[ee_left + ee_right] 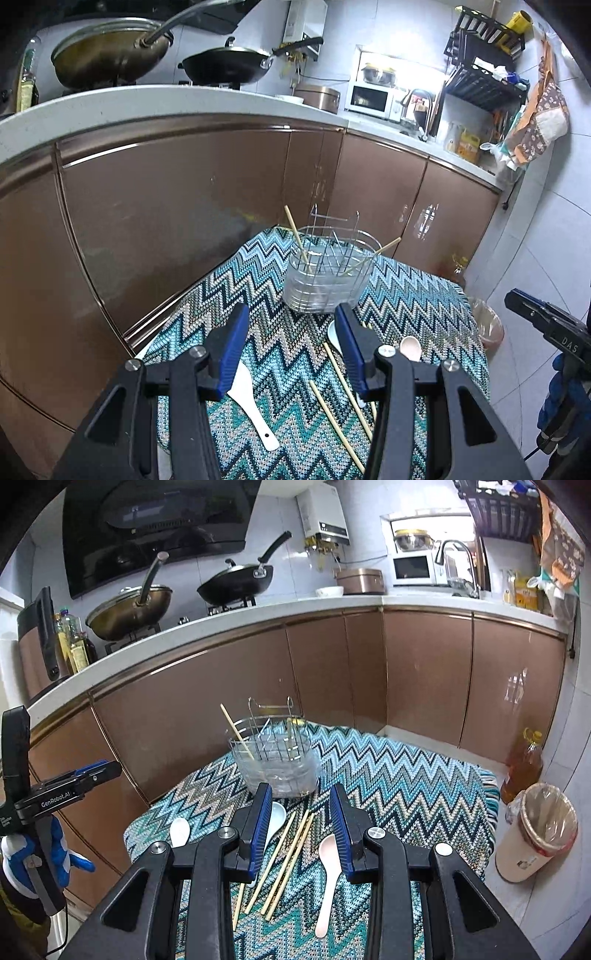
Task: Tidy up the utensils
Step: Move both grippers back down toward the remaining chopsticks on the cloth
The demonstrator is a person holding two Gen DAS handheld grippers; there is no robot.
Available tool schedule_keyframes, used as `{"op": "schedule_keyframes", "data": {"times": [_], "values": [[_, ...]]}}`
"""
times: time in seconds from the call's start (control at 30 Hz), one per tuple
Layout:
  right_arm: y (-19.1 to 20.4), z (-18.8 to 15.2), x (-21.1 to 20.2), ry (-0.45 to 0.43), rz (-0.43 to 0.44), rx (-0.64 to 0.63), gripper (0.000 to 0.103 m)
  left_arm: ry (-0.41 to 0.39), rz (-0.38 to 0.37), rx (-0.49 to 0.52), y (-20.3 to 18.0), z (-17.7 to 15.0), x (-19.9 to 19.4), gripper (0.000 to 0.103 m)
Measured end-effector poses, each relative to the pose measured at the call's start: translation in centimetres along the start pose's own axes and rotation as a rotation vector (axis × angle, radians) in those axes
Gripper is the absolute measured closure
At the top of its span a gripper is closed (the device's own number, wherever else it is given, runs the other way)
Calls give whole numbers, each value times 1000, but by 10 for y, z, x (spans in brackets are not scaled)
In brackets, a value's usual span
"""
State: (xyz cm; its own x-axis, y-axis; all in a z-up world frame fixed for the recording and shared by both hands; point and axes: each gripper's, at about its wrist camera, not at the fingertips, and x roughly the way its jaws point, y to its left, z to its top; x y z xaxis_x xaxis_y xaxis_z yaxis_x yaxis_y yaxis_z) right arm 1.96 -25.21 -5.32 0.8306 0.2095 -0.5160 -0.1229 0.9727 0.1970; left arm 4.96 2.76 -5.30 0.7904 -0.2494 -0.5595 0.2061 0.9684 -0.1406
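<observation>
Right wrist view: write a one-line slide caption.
Open right claw above chopsticks and pink spoon on zigzag cloth, wire utensil holder behind.

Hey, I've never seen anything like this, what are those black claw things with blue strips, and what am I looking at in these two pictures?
They are hand-held grippers, one in each of a person's hands, each with a camera looking out along its two fingers. One picture is from the left gripper, the other from the right gripper. Both are open and hold nothing.

Below them a zigzag cloth covers a small table in a kitchen. On it stands a wire utensil holder with a couple of chopsticks already in it. Loose chopsticks, a pink spoon, a white spoon and a white rice paddle lie on the cloth.
</observation>
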Motion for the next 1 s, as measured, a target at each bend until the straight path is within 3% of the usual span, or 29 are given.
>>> {"op": "schedule_keyframes", "data": {"times": [0.6,1.0], "values": [[-2,-3,69,158,36,4,71,197,-33,-38,10,-14,73,57],[-10,-2,113,243,70,3,71,278,-22,-51,11,-22,106,57]]}}
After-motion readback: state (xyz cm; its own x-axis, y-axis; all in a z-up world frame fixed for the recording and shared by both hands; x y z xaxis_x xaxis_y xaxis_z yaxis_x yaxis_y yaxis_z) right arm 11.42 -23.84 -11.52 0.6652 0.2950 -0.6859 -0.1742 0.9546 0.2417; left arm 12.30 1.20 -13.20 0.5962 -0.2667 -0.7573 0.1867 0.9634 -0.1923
